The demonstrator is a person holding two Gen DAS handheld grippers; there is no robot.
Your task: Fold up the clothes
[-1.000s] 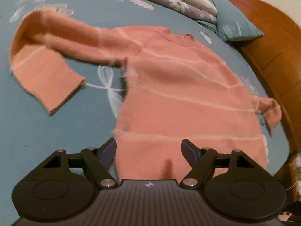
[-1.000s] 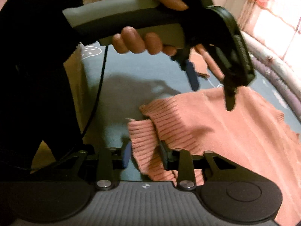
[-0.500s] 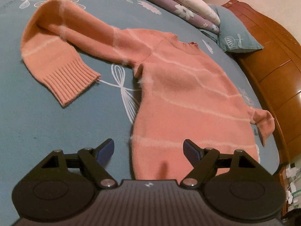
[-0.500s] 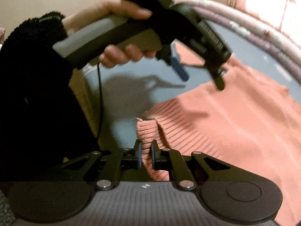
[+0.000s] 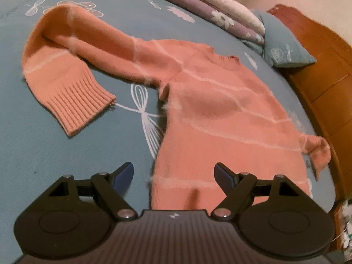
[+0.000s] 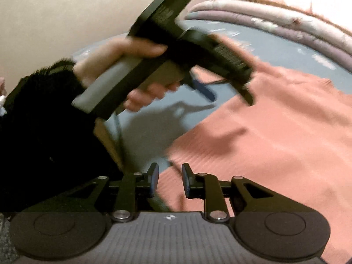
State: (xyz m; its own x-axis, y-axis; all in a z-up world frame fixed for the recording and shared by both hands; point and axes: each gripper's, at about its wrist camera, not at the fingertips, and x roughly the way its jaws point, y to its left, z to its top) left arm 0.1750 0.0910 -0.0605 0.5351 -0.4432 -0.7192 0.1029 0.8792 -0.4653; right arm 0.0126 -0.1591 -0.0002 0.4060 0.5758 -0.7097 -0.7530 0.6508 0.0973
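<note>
A salmon-pink knit sweater (image 5: 220, 114) with thin pale stripes lies spread on the blue bed sheet (image 5: 44, 154). Its left sleeve bends back, with the ribbed cuff (image 5: 74, 107) pointing toward me. The other sleeve (image 5: 316, 151) is bunched at the right edge. My left gripper (image 5: 173, 169) hangs open above the hem's left corner, holding nothing. In the right wrist view, a hand holds that left gripper (image 6: 228, 94) above the sweater (image 6: 275, 143). My right gripper (image 6: 169, 176) is a little above the hem edge with its jaws opening. Cloth shows below the gap, but the pads do not press it.
A rolled floral quilt (image 5: 209, 4) runs along the bed's far side, with a blue pillow (image 5: 283, 44) beside it. The wooden headboard (image 5: 325, 70) borders the right. A person's hand (image 6: 132, 52) and black fuzzy sleeve (image 6: 44, 121) fill the left of the right wrist view.
My right gripper had closed on the ribbed hem corner, then let it go and rose, and the corner now lies flat. The left gripper has barely moved.
</note>
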